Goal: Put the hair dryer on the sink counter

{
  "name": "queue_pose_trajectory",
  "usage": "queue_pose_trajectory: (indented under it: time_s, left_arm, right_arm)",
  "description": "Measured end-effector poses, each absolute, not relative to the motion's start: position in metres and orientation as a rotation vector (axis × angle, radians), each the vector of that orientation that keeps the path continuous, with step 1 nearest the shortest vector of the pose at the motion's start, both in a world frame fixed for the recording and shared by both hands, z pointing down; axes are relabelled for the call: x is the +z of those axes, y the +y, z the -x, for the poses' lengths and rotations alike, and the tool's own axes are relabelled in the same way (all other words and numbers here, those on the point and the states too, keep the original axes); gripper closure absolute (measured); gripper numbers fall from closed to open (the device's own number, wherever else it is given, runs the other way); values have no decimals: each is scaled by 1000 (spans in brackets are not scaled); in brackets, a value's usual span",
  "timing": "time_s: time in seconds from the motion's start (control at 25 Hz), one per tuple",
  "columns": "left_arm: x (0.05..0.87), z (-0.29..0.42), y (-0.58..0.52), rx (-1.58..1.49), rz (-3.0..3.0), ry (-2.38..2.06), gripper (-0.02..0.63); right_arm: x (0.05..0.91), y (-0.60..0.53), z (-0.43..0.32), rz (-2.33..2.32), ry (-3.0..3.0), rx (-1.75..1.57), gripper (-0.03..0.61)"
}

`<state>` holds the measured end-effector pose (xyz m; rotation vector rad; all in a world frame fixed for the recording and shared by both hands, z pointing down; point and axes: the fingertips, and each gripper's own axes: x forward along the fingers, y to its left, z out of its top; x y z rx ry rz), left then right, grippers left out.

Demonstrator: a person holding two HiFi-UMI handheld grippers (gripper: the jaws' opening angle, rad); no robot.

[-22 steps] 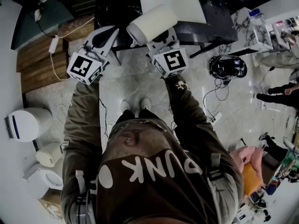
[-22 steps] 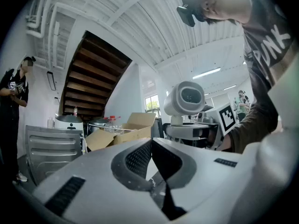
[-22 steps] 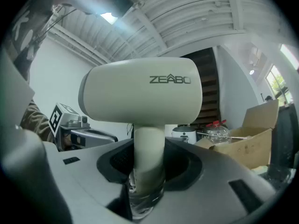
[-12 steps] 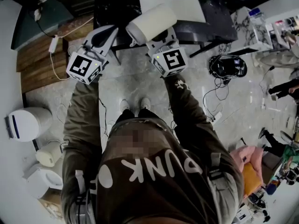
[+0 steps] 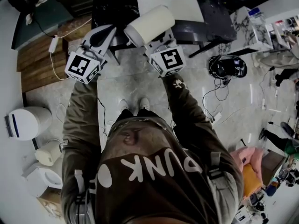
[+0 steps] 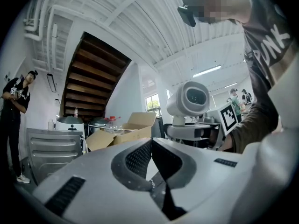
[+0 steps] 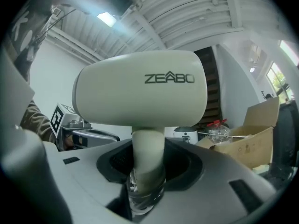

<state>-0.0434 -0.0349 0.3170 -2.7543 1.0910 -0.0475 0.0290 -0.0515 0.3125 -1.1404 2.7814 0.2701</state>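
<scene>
In the head view a cream hair dryer (image 5: 149, 24) stands up from my right gripper (image 5: 158, 40), which is shut on its handle. The right gripper view shows the barrel (image 7: 140, 87) lying crosswise above the jaws and the handle (image 7: 148, 162) clamped between the pads, a coiled cord beneath it. My left gripper (image 5: 107, 31) is held up beside it on the left, a short gap away. Its jaws meet at the tips with nothing in them (image 6: 151, 143). From that gripper the dryer (image 6: 189, 98) is seen end-on to the right. I cannot tell which surface is the sink counter.
A dark table (image 5: 219, 17) with a white board (image 5: 170, 3) stands just ahead of both grippers. A marble-topped counter (image 5: 254, 29) is at upper right. On the floor lie cables and a black device (image 5: 227, 66); a white appliance (image 5: 25, 122) at left. A person (image 6: 14, 106) stands nearby.
Both grippers and the hair dryer have drifted slightly up and to the left. Someone's feet have come into view at the top left of the head view.
</scene>
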Motion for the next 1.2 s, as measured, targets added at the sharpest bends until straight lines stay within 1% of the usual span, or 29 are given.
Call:
queue_pose_trajectory:
  time_s: [0.28, 0.52, 0.72, 1.2]
  left_arm:
    - [322, 22, -34, -67, 2736, 1151, 612]
    - [331, 19, -38, -74, 2742, 1183, 612]
    - [338, 32, -65, -68, 2754, 1181, 612]
    - [361, 86, -180, -35, 2818, 1108, 612]
  right_arm:
    - [316, -50, -47, 1080, 2811, 256, 414]
    - [323, -60, -55, 1070, 2821, 234, 417]
    - [334, -91, -49, 1112, 2812, 192, 434]
    - [364, -201, -1, 1241, 2818, 70, 436]
